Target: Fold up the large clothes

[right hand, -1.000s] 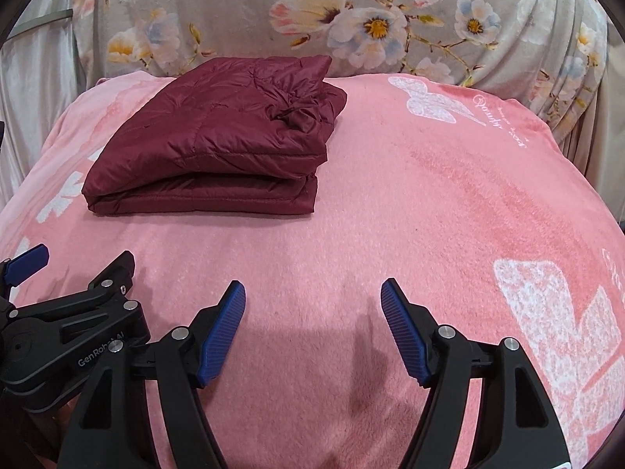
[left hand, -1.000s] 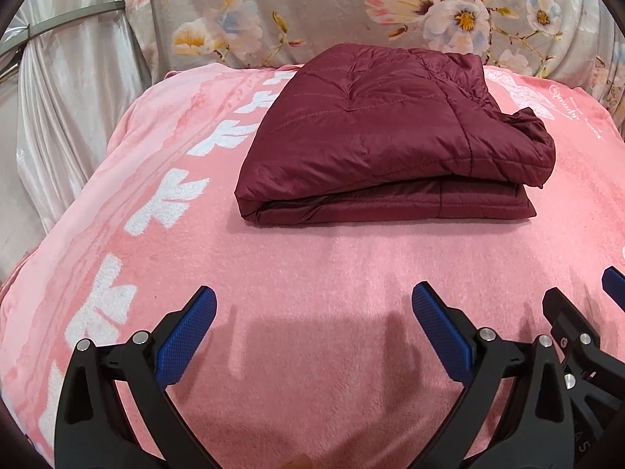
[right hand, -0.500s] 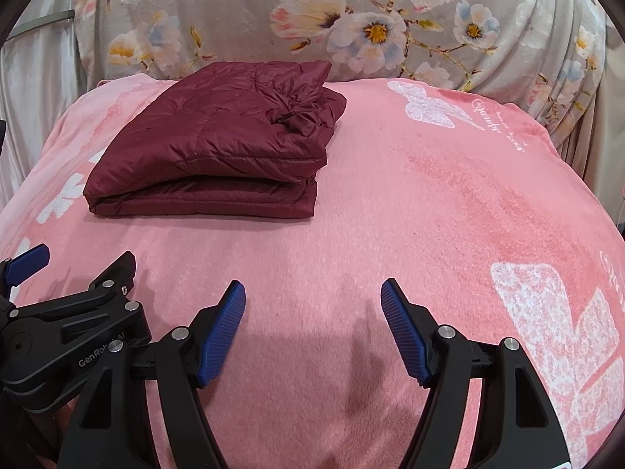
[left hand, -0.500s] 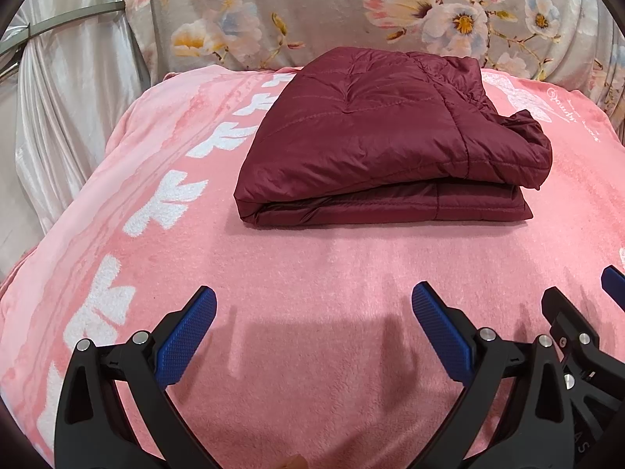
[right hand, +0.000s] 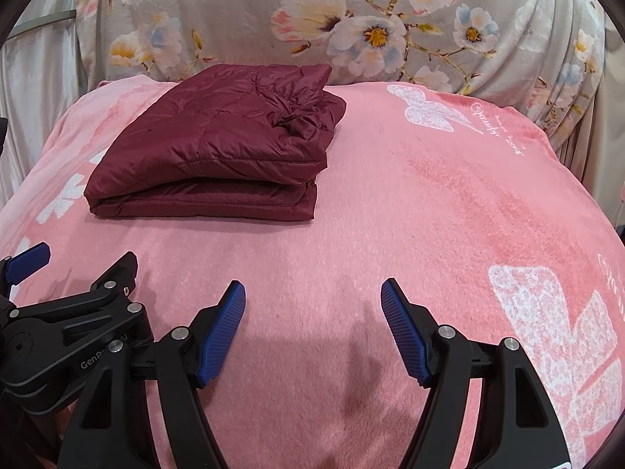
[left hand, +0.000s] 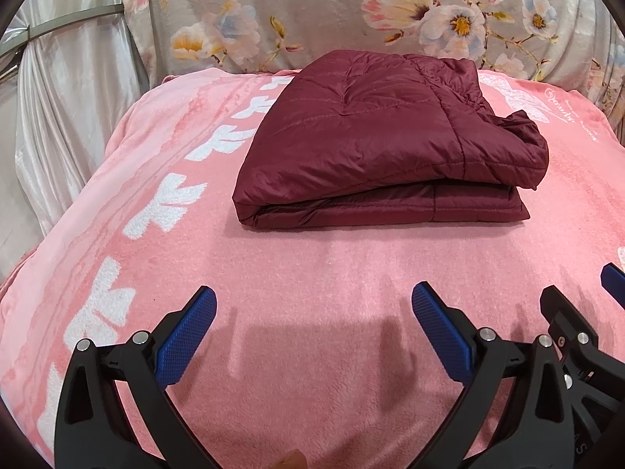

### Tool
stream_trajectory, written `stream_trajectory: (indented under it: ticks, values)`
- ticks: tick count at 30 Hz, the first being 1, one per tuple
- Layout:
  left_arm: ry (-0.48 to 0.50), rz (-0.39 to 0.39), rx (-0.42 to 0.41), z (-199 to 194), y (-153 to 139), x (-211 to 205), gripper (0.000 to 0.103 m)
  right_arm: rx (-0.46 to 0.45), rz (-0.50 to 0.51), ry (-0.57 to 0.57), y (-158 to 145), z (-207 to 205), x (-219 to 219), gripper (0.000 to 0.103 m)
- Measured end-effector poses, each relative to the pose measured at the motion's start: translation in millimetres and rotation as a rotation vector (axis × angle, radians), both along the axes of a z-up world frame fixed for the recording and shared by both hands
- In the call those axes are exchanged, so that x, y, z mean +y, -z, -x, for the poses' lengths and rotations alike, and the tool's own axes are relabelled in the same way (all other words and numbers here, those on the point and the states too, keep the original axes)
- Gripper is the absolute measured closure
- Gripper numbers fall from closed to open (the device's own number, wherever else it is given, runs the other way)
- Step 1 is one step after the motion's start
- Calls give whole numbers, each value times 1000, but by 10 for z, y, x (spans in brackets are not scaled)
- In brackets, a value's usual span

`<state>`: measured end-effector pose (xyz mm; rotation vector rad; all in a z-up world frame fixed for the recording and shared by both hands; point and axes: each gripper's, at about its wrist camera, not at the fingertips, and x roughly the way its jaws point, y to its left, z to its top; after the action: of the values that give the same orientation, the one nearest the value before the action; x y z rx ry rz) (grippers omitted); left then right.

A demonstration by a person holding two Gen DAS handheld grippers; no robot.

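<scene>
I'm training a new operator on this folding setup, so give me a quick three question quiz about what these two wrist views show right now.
1. True or false: the maroon quilted jacket lies folded on the pink blanket.
2. Multiple choice: what is the left gripper doing? A, gripping the jacket. B, hovering open over bare blanket. C, pinching the floral cloth.
3. Fill in: in the right wrist view, the jacket lies toward the ____ of the right gripper.

Key: 1 true. 2 B. 3 left; its jaws stand open and empty too.
</scene>
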<state>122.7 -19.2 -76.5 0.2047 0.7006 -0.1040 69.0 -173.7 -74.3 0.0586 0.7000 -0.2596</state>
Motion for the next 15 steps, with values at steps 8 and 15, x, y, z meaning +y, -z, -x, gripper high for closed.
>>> stream_trajectory:
  ticks: [8,15]
  values:
    - [0,-4,-2,3,-4,-9,6,1,4,-1,0,0,-3,33]
    - [2,-3,4,-5,-1,-15,6,2,4,0,-7,-2,-8,33]
